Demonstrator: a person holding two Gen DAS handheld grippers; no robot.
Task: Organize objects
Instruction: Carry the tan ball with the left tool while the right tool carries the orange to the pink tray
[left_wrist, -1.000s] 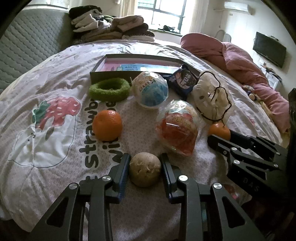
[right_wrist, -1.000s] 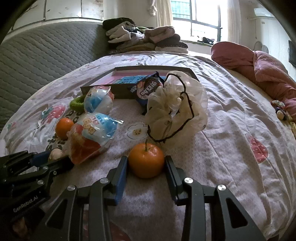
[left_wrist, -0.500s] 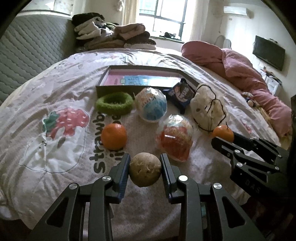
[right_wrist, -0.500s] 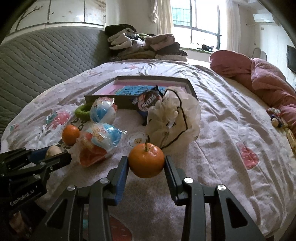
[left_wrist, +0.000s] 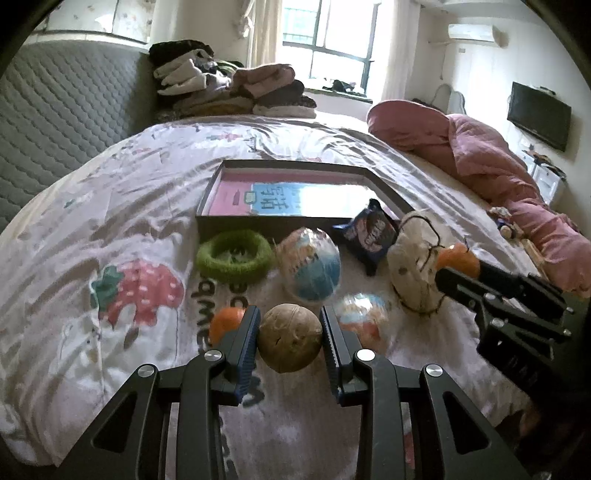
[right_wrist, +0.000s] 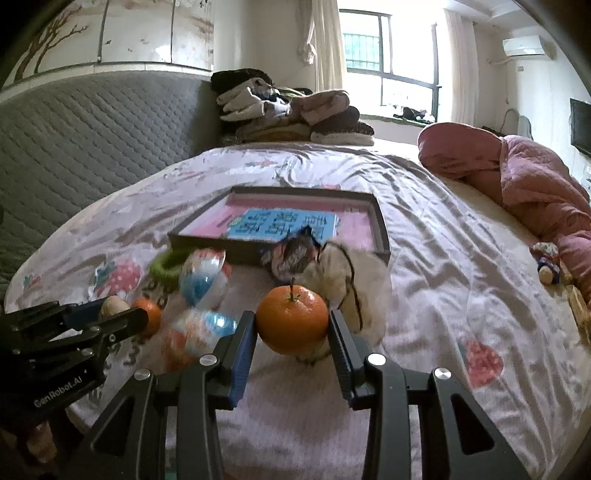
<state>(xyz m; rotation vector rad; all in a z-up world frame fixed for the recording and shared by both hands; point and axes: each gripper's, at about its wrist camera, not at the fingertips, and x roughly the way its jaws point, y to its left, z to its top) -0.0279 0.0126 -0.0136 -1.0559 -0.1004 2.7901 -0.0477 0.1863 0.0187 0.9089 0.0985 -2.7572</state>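
Observation:
My left gripper (left_wrist: 289, 332) is shut on a tan walnut (left_wrist: 289, 339), held above the bed. My right gripper (right_wrist: 292, 332) is shut on a stemmed orange (right_wrist: 291, 319), also lifted off the sheet; it shows in the left wrist view too as the right gripper (left_wrist: 448, 271). A shallow dark box (left_wrist: 280, 221) with a pink and blue bottom lies ahead on the bed. In front of it lie a green fuzzy ring (left_wrist: 233, 256), a blue wrapped ball (left_wrist: 312, 269), a red wrapped ball (left_wrist: 364, 321), a second orange (left_wrist: 226, 323), a dark snack packet (left_wrist: 371, 236) and a white drawstring pouch (left_wrist: 412, 273).
The bed (left_wrist: 110, 206) has a strawberry-print sheet. A pink quilt (left_wrist: 480, 162) is bunched along the right side with small toys (right_wrist: 548, 262) beside it. Folded clothes (left_wrist: 229, 88) are stacked at the far end, next to a grey quilted headboard (right_wrist: 92, 140).
Both grippers have risen off the sheet, carrying the walnut and the stemmed orange, and the view has tilted up toward the box. The objects on the bed have not moved.

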